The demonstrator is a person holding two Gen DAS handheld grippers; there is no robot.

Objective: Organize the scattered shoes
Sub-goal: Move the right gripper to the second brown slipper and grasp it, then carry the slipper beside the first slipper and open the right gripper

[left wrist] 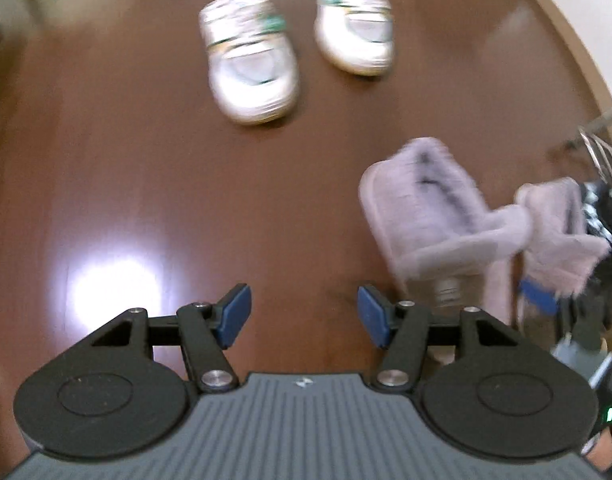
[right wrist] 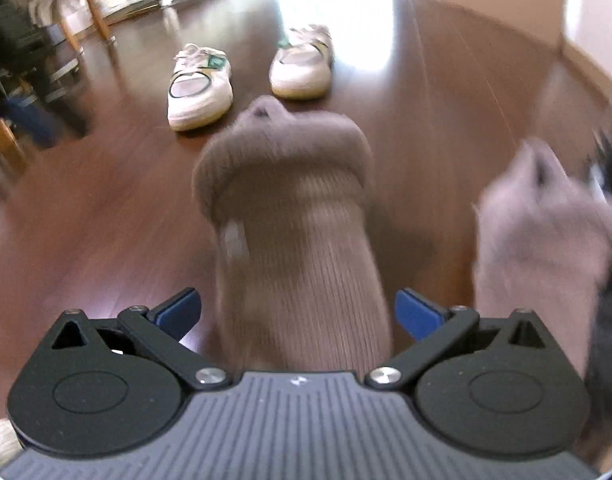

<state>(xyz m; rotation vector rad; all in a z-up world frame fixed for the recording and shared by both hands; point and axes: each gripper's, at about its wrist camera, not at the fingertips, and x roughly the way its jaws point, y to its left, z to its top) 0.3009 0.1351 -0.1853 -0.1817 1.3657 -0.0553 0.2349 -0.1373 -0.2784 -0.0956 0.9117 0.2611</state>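
Shoes, left wrist view: two white sneakers (left wrist: 252,60) (left wrist: 354,26) sit side by side at the far middle of the wooden floor (left wrist: 146,160); one fuzzy grey boot (left wrist: 434,212) lies tipped at the right, a second fuzzy boot (left wrist: 558,224) just beyond it.
Left gripper (left wrist: 304,316): jaws stand apart with only bare floor between them; it holds nothing.
Boot against left fingers: off to the right of the right-hand pad (left wrist: 370,312), near it but apart.
Risk, left: swinging right, the open finger could knock the tipped boot further askew.
Right wrist view: the grey boot (right wrist: 294,240) fills the middle, its knitted shaft running between the blue pads; the second boot (right wrist: 542,232) is at the right, the sneakers far behind.
Right gripper (right wrist: 298,312): jaws wide, pads clear of the shaft on both sides, not gripping.
Risk, right: closing on soft knit may pinch only loose fabric, so the boot could sag or slip when lifted; motion blur hides the exact gap.
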